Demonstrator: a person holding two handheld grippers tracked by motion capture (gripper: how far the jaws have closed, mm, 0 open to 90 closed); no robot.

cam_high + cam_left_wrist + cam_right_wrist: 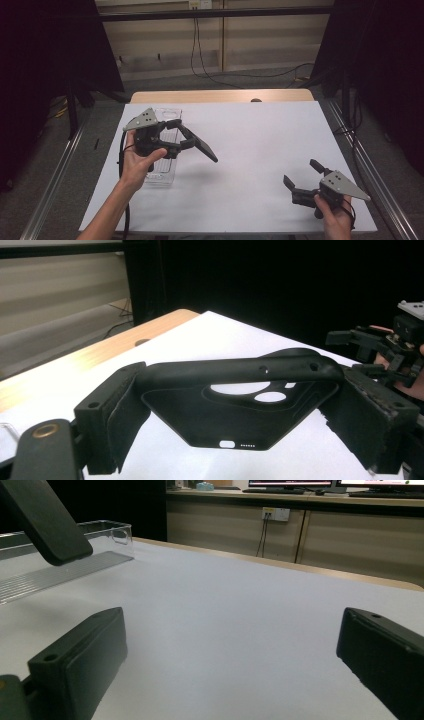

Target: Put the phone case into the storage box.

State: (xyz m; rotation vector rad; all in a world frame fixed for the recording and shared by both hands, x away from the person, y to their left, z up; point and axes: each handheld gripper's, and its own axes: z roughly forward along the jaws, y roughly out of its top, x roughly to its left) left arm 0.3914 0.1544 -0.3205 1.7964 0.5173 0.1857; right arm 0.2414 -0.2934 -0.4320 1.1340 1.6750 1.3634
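Observation:
A black phone case (200,144) hangs tilted above the white sheet, gripped at one end by my left gripper (179,134). In the left gripper view the phone case (235,410) spans both pads, its camera cut-outs facing me, and my left gripper (235,405) is shut on it. My right gripper (303,176) rests low at the near right of the table, jaws wide apart and nothing between them. In the right gripper view my right gripper (230,655) is open over bare white sheet, and a corner of the phone case (45,520) shows at top left.
A clear plastic tray (167,150) lies on the white sheet (250,150) under my left hand; the clear tray (65,555) is at the left. The wooden table edge (220,96) runs along the back. Metal rails flank the table.

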